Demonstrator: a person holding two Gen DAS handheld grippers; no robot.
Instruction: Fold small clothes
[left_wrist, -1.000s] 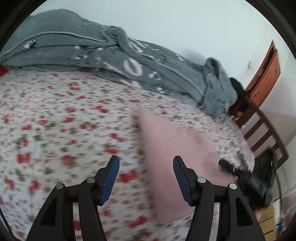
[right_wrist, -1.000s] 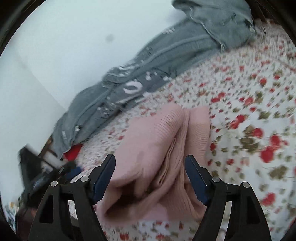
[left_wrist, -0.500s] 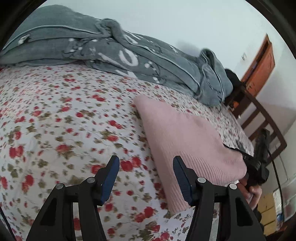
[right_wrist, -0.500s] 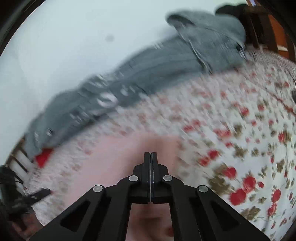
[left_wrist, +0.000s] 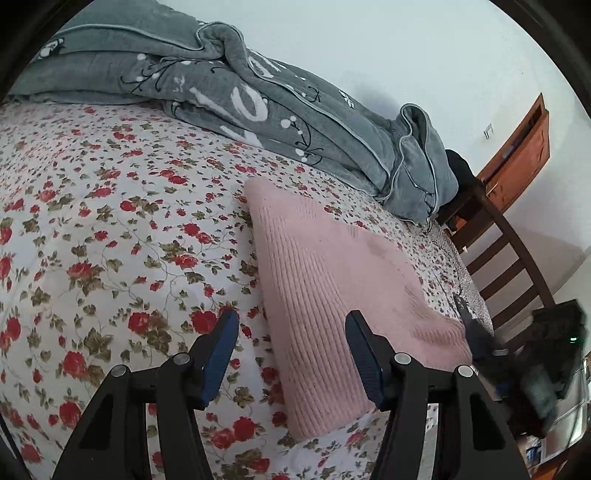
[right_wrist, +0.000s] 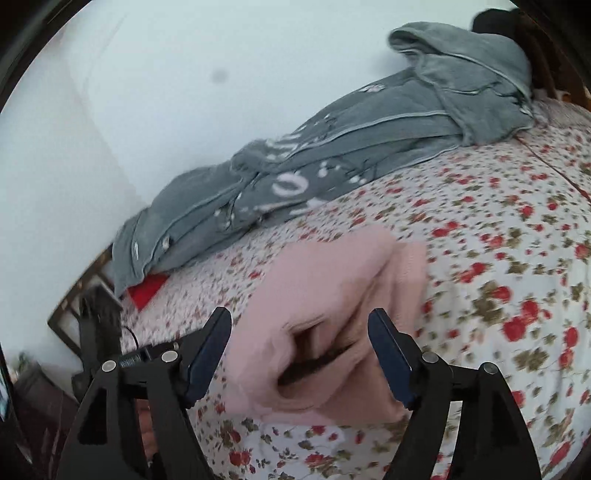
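A folded pink knit garment (left_wrist: 332, 277) lies flat on the floral bedsheet (left_wrist: 110, 240). My left gripper (left_wrist: 291, 321) is open just above the garment's left edge, its right finger over the knit and its left finger over the sheet, holding nothing. In the right wrist view the pink garment (right_wrist: 332, 273) shows its layered open end toward me. My right gripper (right_wrist: 298, 314) has its jaws opening wide on either side of that end, and the pads do not press on the cloth. The right gripper (left_wrist: 480, 343) also appears, blurred, at the garment's right corner.
A crumpled grey blanket (left_wrist: 258, 96) runs along the white wall at the back of the bed. A dark wooden chair (left_wrist: 509, 258) and a brown door (left_wrist: 524, 155) stand past the bed's right side. A red item (right_wrist: 147, 291) peeks from under the grey blanket (right_wrist: 332, 162).
The right gripper went from open around the garment to fully shut, and now stands wide again a little farther back. The left gripper has sunk closer to the bed, still open.
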